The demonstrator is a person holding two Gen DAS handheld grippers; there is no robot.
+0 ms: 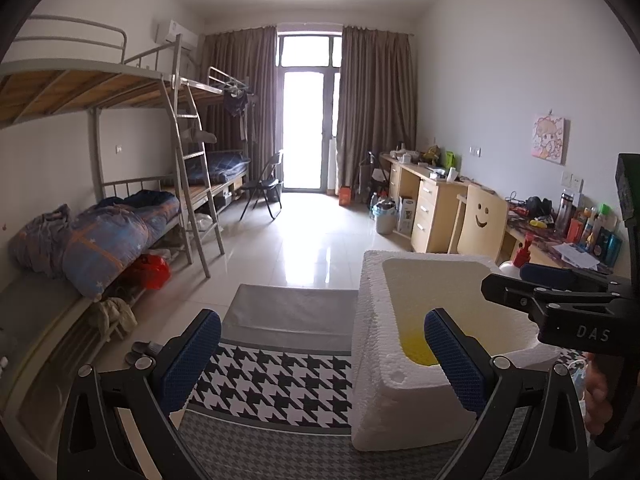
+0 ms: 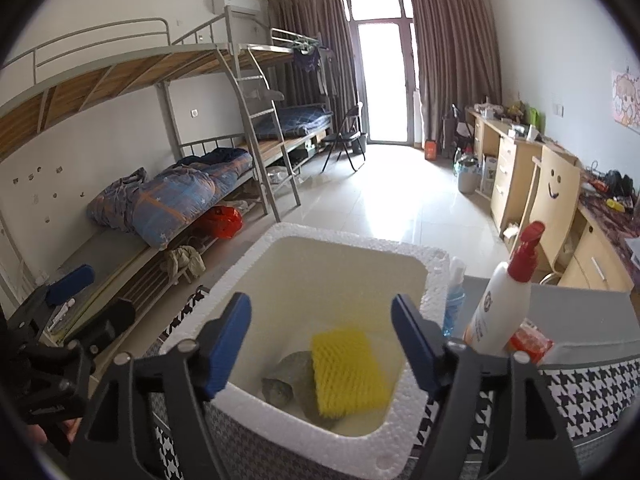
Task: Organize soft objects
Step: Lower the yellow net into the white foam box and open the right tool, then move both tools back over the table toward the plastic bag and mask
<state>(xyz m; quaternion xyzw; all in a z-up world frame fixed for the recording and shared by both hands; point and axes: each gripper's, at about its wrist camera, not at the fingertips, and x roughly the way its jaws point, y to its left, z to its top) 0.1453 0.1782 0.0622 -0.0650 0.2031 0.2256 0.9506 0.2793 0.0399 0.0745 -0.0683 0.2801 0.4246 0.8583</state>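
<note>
We note the houndstooth cloth (image 1: 276, 384) at left. Both tools, left (image 1: 322, 360) and right (image 2: 322, 346), stand wide open, empty. The foam box (image 2: 434, 280) holds a yellow ridged sponge (image 2: 346, 372) over something grey, possibly cloth (image 2: 286, 376). A pump bottle (image 2: 506, 300) stands right.

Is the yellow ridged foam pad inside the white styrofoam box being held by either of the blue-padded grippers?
No. The yellow ridged foam pad lies loose in the white styrofoam box, with the right gripper open above it.

sponge (image 2: 347, 372) lies in foam box (image 2: 256, 254), bottle (image 2: 505, 300) just right of it.
</note>
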